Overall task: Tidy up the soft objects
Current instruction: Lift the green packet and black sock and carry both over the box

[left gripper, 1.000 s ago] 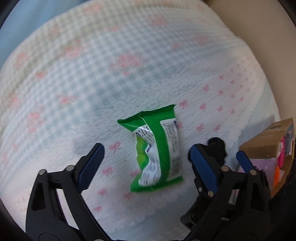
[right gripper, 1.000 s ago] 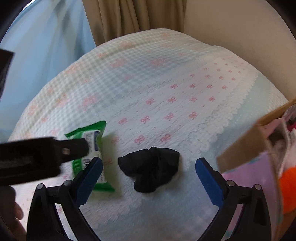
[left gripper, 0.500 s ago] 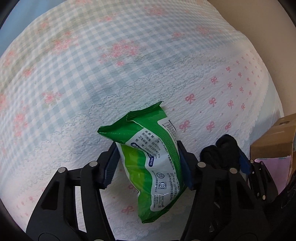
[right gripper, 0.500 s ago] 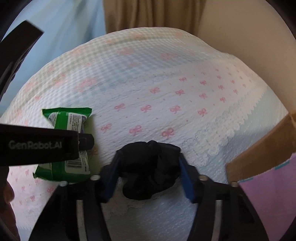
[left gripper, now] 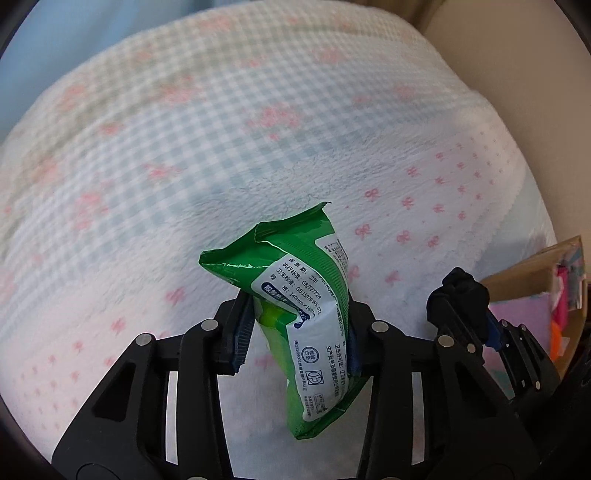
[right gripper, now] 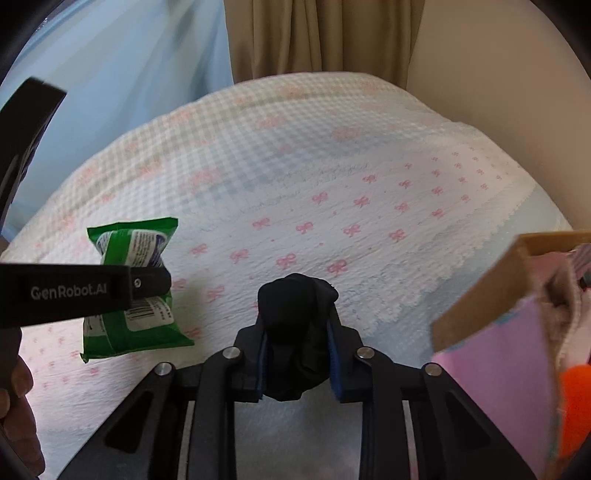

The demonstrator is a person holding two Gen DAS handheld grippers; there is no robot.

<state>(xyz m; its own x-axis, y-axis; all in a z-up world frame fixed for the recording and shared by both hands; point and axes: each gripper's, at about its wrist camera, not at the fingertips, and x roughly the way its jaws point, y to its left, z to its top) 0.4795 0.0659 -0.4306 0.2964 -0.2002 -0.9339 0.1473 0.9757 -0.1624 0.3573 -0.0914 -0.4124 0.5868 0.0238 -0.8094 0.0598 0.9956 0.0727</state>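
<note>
A green pack of wet wipes (left gripper: 306, 306) sits between the blue pads of my left gripper (left gripper: 295, 328), whose jaws are closing and press on its middle; the pack is lifted off the bedspread. From the right wrist view the same pack (right gripper: 129, 280) hangs at the left under the left gripper's finger (right gripper: 151, 282). A bundle of black cloth (right gripper: 295, 328) is squeezed between the pads of my right gripper (right gripper: 297, 354), whose jaws are still closing. The left wrist view shows that black bundle (left gripper: 461, 295) at the right, in the right gripper.
A bedspread (right gripper: 332, 177) with pale checks and pink bows covers the bed. An open cardboard box (right gripper: 491, 291) holding pink, orange and other soft items stands at the right; it appears at the right edge (left gripper: 532, 273) in the left wrist view. Beige curtain (right gripper: 317, 33) hangs behind.
Both grippers have shut on their objects, the left on the wipes pack and the right on the black cloth, and both have lifted them off the bedspread.
</note>
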